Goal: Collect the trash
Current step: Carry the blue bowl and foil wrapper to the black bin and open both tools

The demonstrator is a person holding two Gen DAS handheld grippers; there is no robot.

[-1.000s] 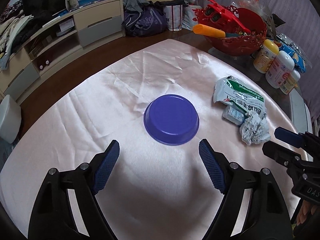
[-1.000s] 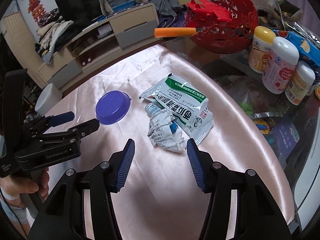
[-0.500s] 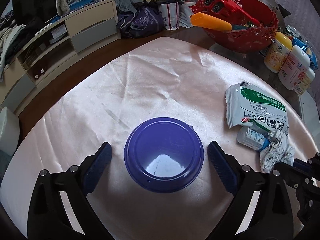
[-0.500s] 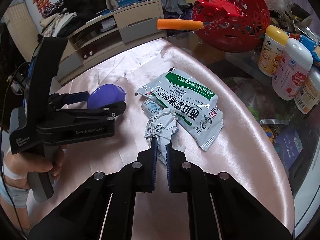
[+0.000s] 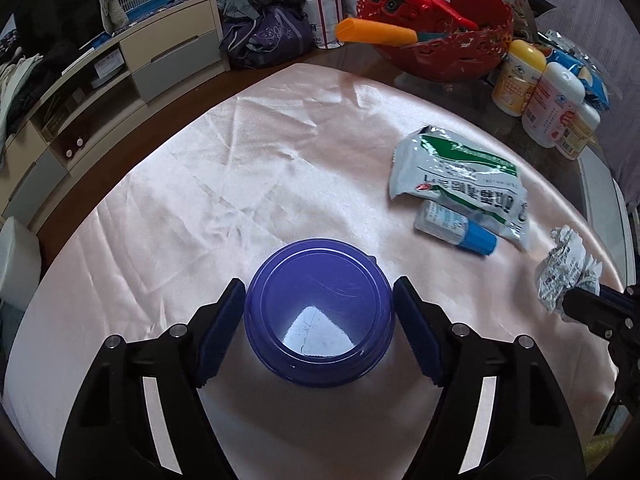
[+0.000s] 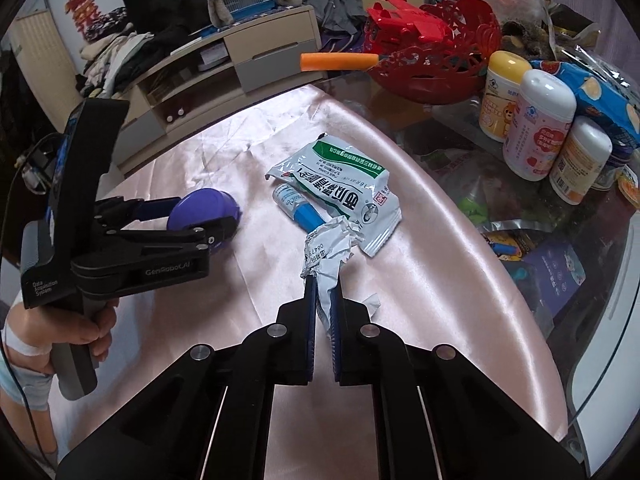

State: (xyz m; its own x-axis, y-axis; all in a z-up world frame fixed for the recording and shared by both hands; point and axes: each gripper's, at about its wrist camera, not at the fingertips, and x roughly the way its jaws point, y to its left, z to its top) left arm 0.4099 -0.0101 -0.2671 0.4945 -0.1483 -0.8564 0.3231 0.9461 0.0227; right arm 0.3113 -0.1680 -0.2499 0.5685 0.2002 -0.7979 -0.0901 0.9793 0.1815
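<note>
- Pink satin cloth covers most of the table, creased toward the far side; bare dark tabletop shows past its far edge.
- Red openwork basket stands on that bare tabletop at the far edge, with a red toy and an orange handle sticking out of it.
- Three bottles with white and yellow caps stand close together to the right of the basket.
- Left gripper straddles the upside-down purple bowl — its jaws have just been closing in, and the blue pads sit right at the bowl's sides; whether they press on it I cannot tell.
- Right gripper is clamped shut on the crumpled paper, which sticks out beyond the fingertips, just beside the packet.
- White-and-green foil packet lies flat on the cloth, right of the bowl and apart from it.
- Small tube with a blue cap lies against the packet's near edge — partly tucked under it.
- A hand grips the handle of the left gripper at the lower left of the right wrist view.
</note>
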